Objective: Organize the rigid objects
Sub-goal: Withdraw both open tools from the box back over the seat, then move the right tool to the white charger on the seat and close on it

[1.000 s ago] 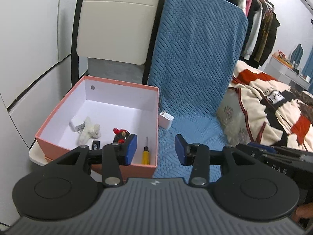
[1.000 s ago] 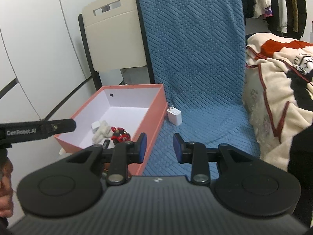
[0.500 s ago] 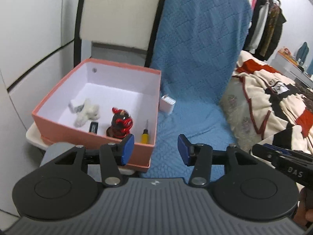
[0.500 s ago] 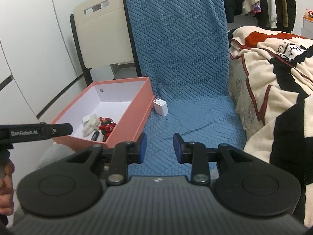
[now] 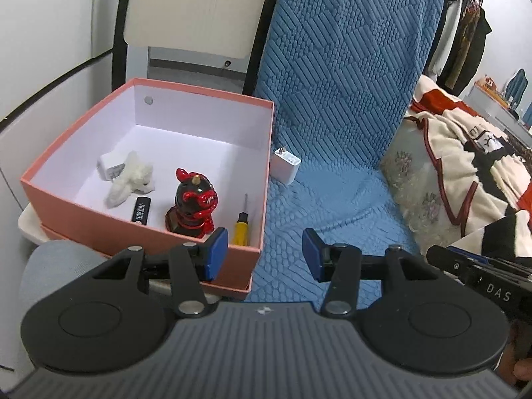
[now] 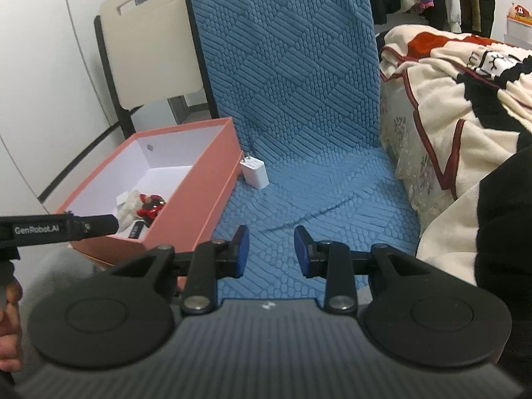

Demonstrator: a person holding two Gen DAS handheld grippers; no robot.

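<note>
A pink box (image 5: pixel 99 229) with a white inside sits on a chair seat. It holds a red and black figurine (image 5: pixel 193 204), a yellow screwdriver (image 5: pixel 241 224), a black stick (image 5: pixel 142 209), a white fluffy toy (image 5: pixel 128 181) and a white plug (image 5: pixel 109 168). A white charger (image 5: pixel 285 166) stands on the blue mat just right of the box, also in the right wrist view (image 6: pixel 254 173). My left gripper (image 5: pixel 264 259) is open and empty, above the box's near right corner. My right gripper (image 6: pixel 267 252) is open and empty over the mat, well short of the charger.
The blue textured mat (image 6: pixel 299 116) covers a chair seat and back. A cream and red blanket (image 6: pixel 465 106) lies on the right. A beige chair back (image 5: pixel 196 10) stands behind the box. Clothes hang on a rack (image 5: pixel 462 23) at the far right.
Both grippers have risen and pulled back, so the box contents show more fully in the left wrist view. Both stay open and empty. The objects have not moved.
</note>
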